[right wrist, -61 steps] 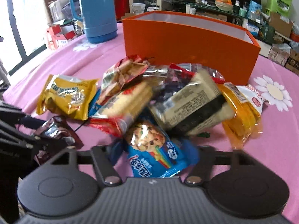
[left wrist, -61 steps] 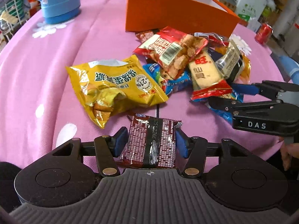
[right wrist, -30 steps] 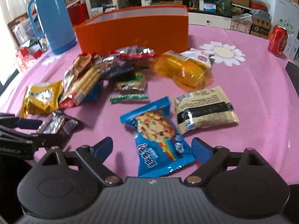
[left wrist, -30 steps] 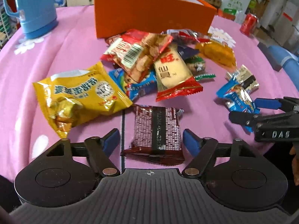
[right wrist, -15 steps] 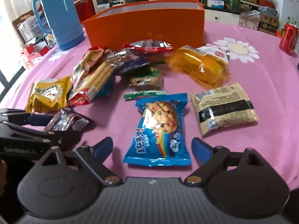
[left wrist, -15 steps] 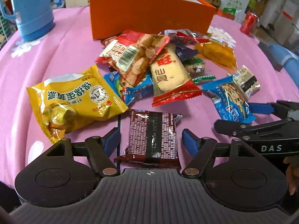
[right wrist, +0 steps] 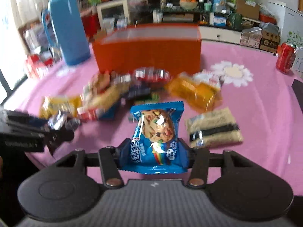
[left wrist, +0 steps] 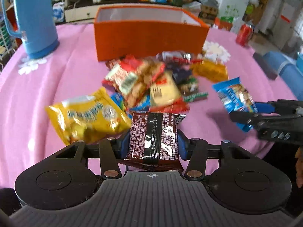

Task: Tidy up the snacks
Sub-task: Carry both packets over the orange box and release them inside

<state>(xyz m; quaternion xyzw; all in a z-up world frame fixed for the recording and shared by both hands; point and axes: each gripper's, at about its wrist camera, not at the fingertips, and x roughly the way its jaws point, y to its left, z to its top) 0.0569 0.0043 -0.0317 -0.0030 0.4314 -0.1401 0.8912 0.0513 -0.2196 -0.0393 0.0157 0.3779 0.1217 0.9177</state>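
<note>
My left gripper (left wrist: 153, 143) is shut on a dark brown snack packet (left wrist: 154, 138) and holds it above the pink tablecloth. My right gripper (right wrist: 154, 149) is shut on a blue cookie packet (right wrist: 156, 134), also lifted; it shows at the right of the left wrist view (left wrist: 234, 98). An open orange box (left wrist: 149, 32) stands at the back, also seen in the right wrist view (right wrist: 149, 51). A pile of snack packets (left wrist: 149, 83) lies in front of it, with a yellow bag (left wrist: 85, 115) at the left.
A blue thermos (left wrist: 32, 20) stands at the back left. A red can (left wrist: 244, 32) stands at the back right. A beige packet with a black band (right wrist: 214, 130) and an orange packet (right wrist: 195, 92) lie right of the pile. Cluttered shelves stand beyond the table.
Both grippers have closed on their packets and lifted them. Half a second ago both were open around packets lying on the cloth. Both views now look more level toward the orange box.
</note>
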